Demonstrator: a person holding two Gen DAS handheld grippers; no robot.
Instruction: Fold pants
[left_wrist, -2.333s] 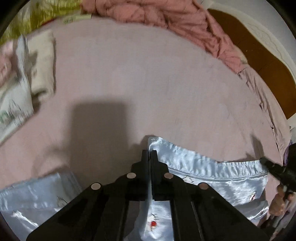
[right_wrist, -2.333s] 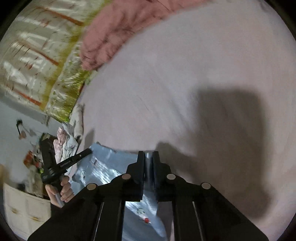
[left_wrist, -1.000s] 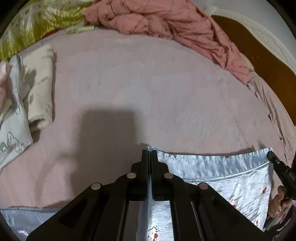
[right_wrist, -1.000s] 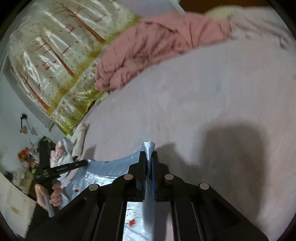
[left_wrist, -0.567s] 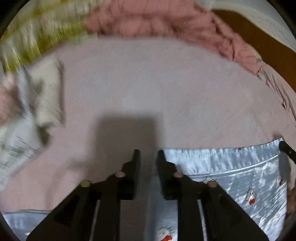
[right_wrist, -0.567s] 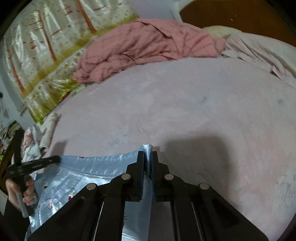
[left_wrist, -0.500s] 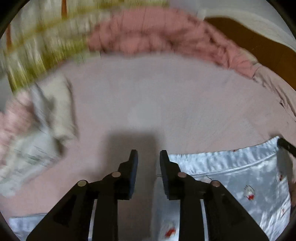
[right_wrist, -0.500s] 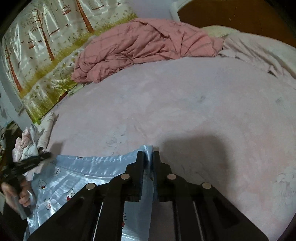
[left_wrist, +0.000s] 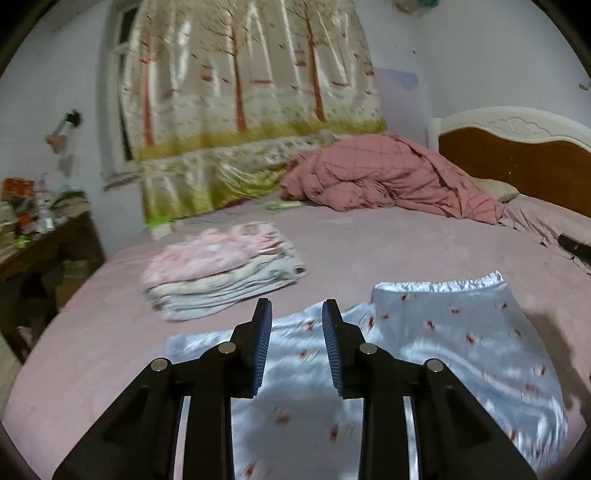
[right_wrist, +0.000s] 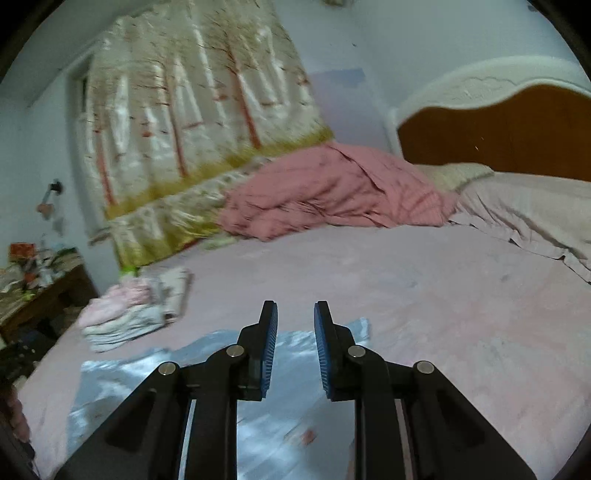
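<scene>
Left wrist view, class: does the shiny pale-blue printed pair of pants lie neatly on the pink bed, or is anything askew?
The shiny pale-blue printed pants lie slightly askew: the folded top layer sits offset, with the lower layer poking out on the left.

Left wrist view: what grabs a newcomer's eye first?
The shiny pale-blue pants spread flat on the pink bed, just beyond the left gripper, whose jaws have just been opening with nothing between them. Behind, to the left, sits a stack of folded clothes; a crumpled pink quilt is heaped at the far side by the headboard.
</scene>
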